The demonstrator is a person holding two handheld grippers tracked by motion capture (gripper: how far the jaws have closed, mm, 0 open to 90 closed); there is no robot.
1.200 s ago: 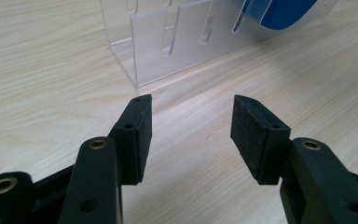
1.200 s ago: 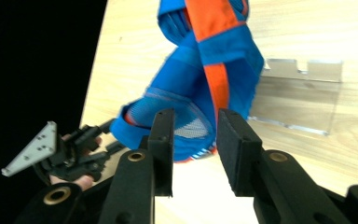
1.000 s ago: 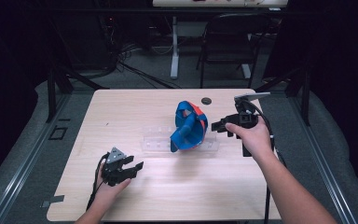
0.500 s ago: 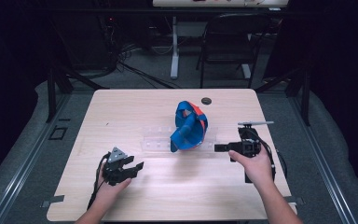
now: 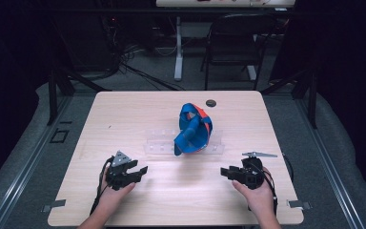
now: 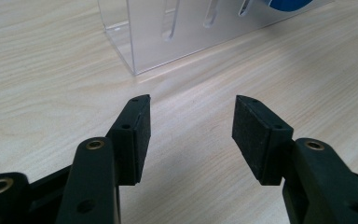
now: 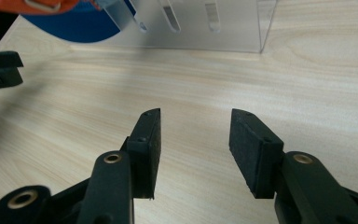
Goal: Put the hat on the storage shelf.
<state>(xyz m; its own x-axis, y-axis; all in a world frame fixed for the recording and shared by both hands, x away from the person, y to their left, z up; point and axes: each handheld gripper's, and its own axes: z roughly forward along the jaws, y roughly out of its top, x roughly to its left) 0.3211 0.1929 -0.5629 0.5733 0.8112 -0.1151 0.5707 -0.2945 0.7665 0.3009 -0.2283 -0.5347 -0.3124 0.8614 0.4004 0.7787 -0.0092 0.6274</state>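
Observation:
A blue cap with an orange strap (image 5: 193, 129) hangs on a clear acrylic stand (image 5: 159, 142) at the table's middle. The stand's slotted clear wall (image 6: 168, 32) rises ahead in the left gripper view, and the same stand (image 7: 233, 28) with the blue cap (image 7: 79, 25) shows in the right gripper view. My left gripper (image 5: 140, 171) rests low at the front left, open and empty (image 6: 191, 121). My right gripper (image 5: 225, 171) rests at the front right, open and empty (image 7: 195, 133), pointing left toward the other one.
A small dark round disc (image 5: 211, 102) lies near the table's far edge. A chair (image 5: 233, 43) and a table leg (image 5: 177, 47) stand beyond the table. Bare wood lies between the two grippers.
My right hand has drawn back from beside the cap toward the front edge and come down near the tabletop. The left gripper has stayed put.

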